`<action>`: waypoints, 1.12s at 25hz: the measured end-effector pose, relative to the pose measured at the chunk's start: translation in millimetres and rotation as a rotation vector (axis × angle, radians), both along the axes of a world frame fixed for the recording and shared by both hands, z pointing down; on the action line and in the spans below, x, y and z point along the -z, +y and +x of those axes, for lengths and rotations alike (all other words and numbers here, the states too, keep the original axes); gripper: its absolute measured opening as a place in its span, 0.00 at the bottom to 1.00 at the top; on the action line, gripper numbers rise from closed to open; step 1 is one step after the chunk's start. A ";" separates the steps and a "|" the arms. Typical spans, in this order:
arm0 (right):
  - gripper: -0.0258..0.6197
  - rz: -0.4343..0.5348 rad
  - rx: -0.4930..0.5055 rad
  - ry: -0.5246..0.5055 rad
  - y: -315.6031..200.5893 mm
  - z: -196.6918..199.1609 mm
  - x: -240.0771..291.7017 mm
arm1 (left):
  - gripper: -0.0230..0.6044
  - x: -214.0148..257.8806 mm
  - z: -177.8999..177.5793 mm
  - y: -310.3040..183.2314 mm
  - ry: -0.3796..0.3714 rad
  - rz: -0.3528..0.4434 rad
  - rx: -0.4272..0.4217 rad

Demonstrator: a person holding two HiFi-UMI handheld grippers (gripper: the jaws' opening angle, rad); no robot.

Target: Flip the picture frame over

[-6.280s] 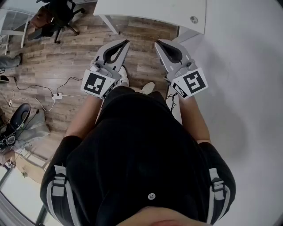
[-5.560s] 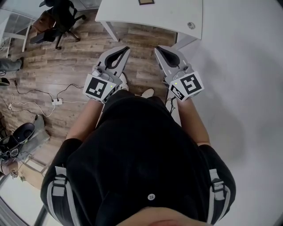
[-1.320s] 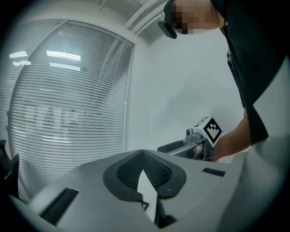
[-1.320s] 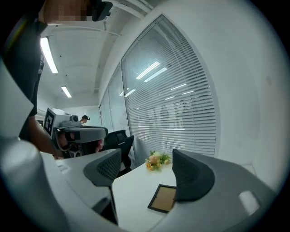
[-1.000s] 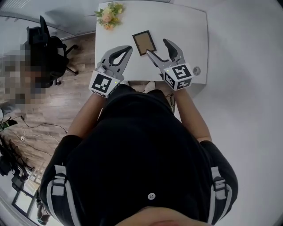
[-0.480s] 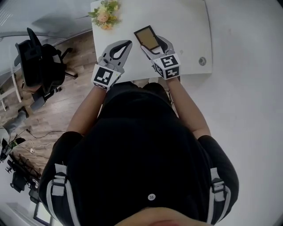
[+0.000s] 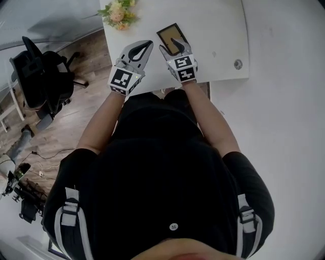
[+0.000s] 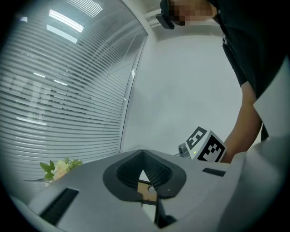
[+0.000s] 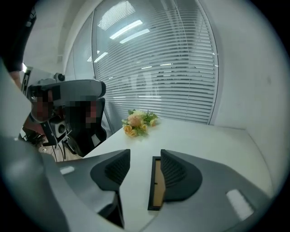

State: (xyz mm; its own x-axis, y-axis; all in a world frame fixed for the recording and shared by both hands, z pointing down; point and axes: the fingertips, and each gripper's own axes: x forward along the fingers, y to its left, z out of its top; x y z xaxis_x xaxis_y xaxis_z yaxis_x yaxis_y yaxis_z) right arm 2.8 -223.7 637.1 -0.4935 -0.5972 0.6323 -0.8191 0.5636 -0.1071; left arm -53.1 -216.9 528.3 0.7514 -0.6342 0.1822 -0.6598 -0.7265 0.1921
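Observation:
The picture frame (image 7: 170, 34) lies flat on the white table (image 7: 218, 30), black-rimmed with a brown face up. My right gripper (image 7: 174, 46) reaches over its near end, jaws closing. In the right gripper view the frame (image 9: 156, 190) has its left rim in the gap of the right gripper (image 9: 145, 152). The right jaw covers the rest, and the left jaw stands clear of the frame. My left gripper (image 7: 146, 45) is shut and holds nothing, just left of the frame. In the left gripper view a bit of the frame (image 8: 147, 192) shows behind the left gripper (image 8: 142, 152).
A bunch of yellow and pink flowers (image 7: 118, 11) lies at the table's far left corner, also seen as flowers (image 9: 138, 120) in the right gripper view. A round grommet (image 7: 237, 64) sits near the table's right front. A black office chair (image 7: 35, 71) stands on the wood floor to the left.
Both grippers have come forward and down to the table. The right gripper's jaws have narrowed and now straddle the frame's near end. The left stayed shut.

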 end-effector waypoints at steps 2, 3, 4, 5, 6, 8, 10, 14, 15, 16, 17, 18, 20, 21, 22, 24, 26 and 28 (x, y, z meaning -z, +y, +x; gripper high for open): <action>0.37 -0.024 -0.004 0.030 -1.9 -1.0 -15.5 | 0.04 -9.5 0.2 -1.4 0.000 -0.016 0.000; 0.36 -0.037 -0.008 0.042 -2.7 -1.5 -22.4 | 0.04 -14.6 0.5 -1.5 -0.001 -0.023 -0.002; 0.35 -0.050 -0.012 0.053 -3.3 -1.9 -28.9 | 0.04 -20.1 0.7 -1.3 -0.004 -0.029 -0.004; 0.35 -0.063 -0.016 0.062 -3.9 -2.0 -35.2 | 0.04 -25.1 1.0 -1.4 -0.006 -0.035 -0.007; 0.34 -0.076 -0.019 0.071 -4.7 -1.8 -41.2 | 0.04 -29.1 1.5 -2.2 -0.007 -0.040 -0.009; 0.33 -0.099 -0.023 0.090 -6.9 -1.4 -52.1 | 0.04 -36.3 2.1 -5.3 -0.007 -0.047 -0.012; 0.33 -0.119 -0.025 0.108 -8.4 -1.9 -62.3 | 0.04 -44.7 0.9 -8.6 -0.009 -0.056 -0.010; 0.31 -0.159 -0.023 0.132 -9.0 -2.8 -81.3 | 0.04 -57.8 -1.0 -13.7 -0.017 -0.071 0.000; 0.30 -0.168 -0.020 0.138 -8.7 -2.2 -86.1 | 0.04 -60.3 -0.5 -14.3 -0.019 -0.073 0.002; 0.30 -0.177 -0.017 0.144 -8.3 -1.6 -90.6 | 0.04 -62.6 0.0 -14.8 -0.021 -0.075 0.003; 0.30 -0.186 -0.014 0.150 -7.7 -1.2 -94.5 | 0.04 -64.7 0.4 -15.3 -0.022 -0.078 0.006; 0.29 -0.194 -0.010 0.157 -7.2 -1.0 -97.4 | 0.04 -66.7 0.3 -15.9 -0.023 -0.081 0.009; 0.28 -0.207 -0.006 0.175 -6.3 -0.7 -102.3 | 0.04 -70.0 -1.4 -17.1 -0.021 -0.087 0.017; 0.28 -0.212 -0.005 0.184 -5.9 -0.5 -104.7 | 0.04 -71.3 -2.7 -17.5 -0.020 -0.090 0.022; 0.27 -0.217 -0.004 0.192 -5.5 -0.2 -106.9 | 0.04 -72.4 -3.8 -17.9 -0.019 -0.092 0.026; 0.26 -0.225 -0.003 0.208 -4.7 0.9 -110.4 | 0.04 -73.6 -5.1 -18.2 -0.019 -0.096 0.030; 0.25 -0.231 -0.001 0.222 -3.9 2.4 -113.7 | 0.04 -74.3 -5.4 -18.5 -0.018 -0.100 0.032; 0.24 -0.238 0.001 0.233 -2.6 4.2 -117.0 | 0.04 -74.9 -4.8 -18.3 -0.017 -0.101 0.035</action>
